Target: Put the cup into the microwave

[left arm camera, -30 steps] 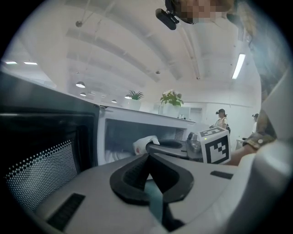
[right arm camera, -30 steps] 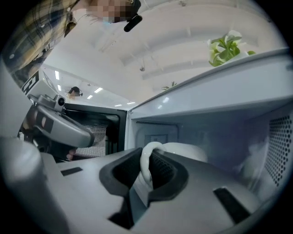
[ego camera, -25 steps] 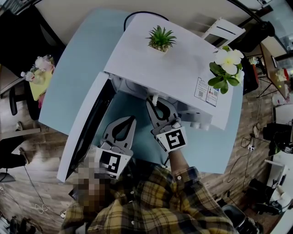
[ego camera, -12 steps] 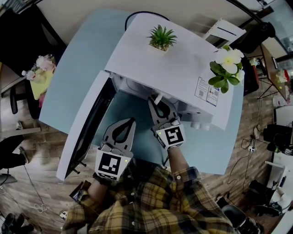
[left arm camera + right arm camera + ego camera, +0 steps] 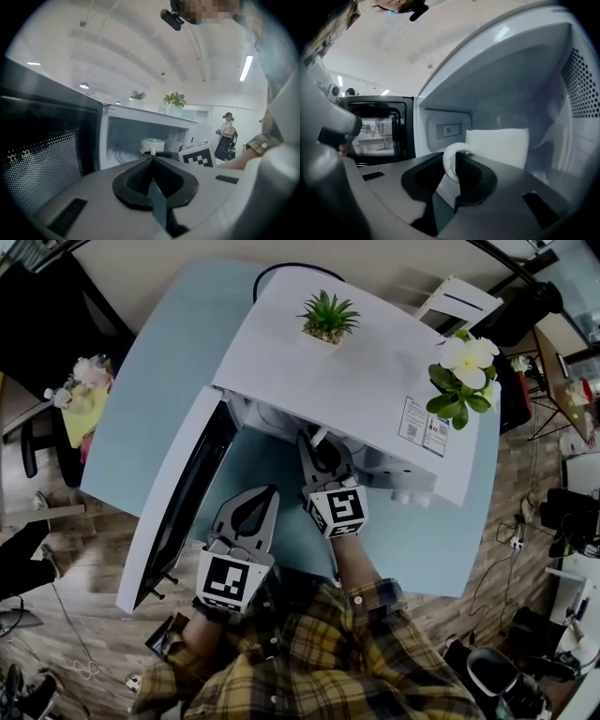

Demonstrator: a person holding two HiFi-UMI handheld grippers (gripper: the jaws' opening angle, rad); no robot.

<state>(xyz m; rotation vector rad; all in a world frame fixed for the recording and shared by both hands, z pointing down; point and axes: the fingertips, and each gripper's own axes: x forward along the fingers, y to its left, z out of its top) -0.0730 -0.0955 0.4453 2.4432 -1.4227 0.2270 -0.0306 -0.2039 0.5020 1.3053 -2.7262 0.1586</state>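
Cup (image 5: 497,145): white, upright, inside the cavity of the microwave (image 5: 347,381), handle (image 5: 449,161) turned out toward the opening.

Right gripper (image 5: 452,161): jaws clamped on the handle from both sides, and opening slightly at this moment with the handle between them. Whether the base of the cup rests on the cavity floor cannot be told; the jaws hide it.

Compared with a second ago, the head view shows the right gripper advanced further into the cavity, its marker cube (image 5: 336,512) now closer to the microwave's front edge. The plaid sleeve (image 5: 375,601) has followed it forward.

Left gripper (image 5: 151,158): jaws together, nothing between them. It hovers in front of the opening, beside the right gripper, and is unchanged in position from the earlier frames.

Door (image 5: 173,502): swung fully open to the left of both grippers, unchanged.

Microwave stands on the light blue table (image 5: 159,399). On its top, a potted plant (image 5: 328,320) sits near the back and white flowers (image 5: 464,376) at the right corner; neither has shifted.
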